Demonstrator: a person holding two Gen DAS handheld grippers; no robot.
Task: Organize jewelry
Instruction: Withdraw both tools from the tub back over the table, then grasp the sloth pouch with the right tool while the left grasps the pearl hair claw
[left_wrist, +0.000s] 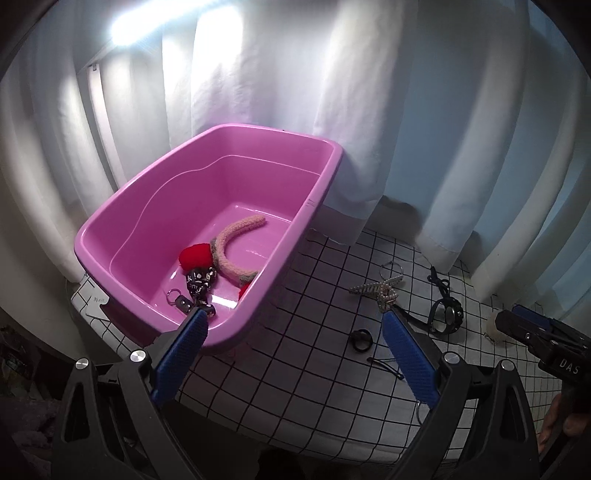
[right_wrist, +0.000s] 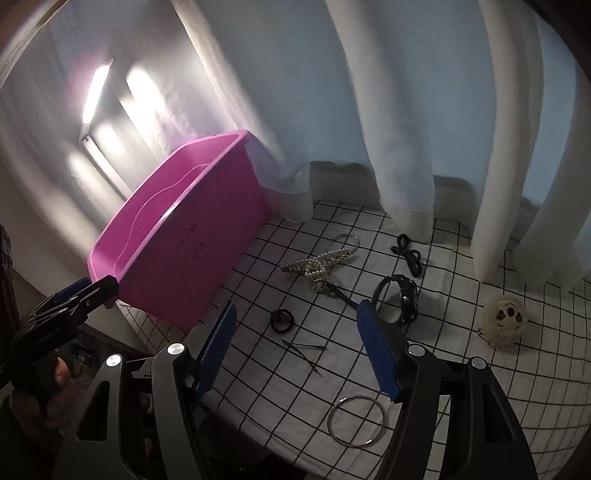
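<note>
Pink tub: headband, keyring inside | both claws spread, empty

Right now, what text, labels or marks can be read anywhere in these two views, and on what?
"DAS": white letters on the right gripper body, cut off by the frame edge.
Black fabric piece in the pink tub: white letters, unreadable.
Tub outer wall: dark handwritten marks, illegible.

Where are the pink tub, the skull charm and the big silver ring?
pink tub (left_wrist: 96, 223): left wrist view, on its near-left rim.
skull charm (right_wrist: 505, 319): right wrist view, on the face.
big silver ring (right_wrist: 334, 413): right wrist view, on the hoop's left edge.
</note>
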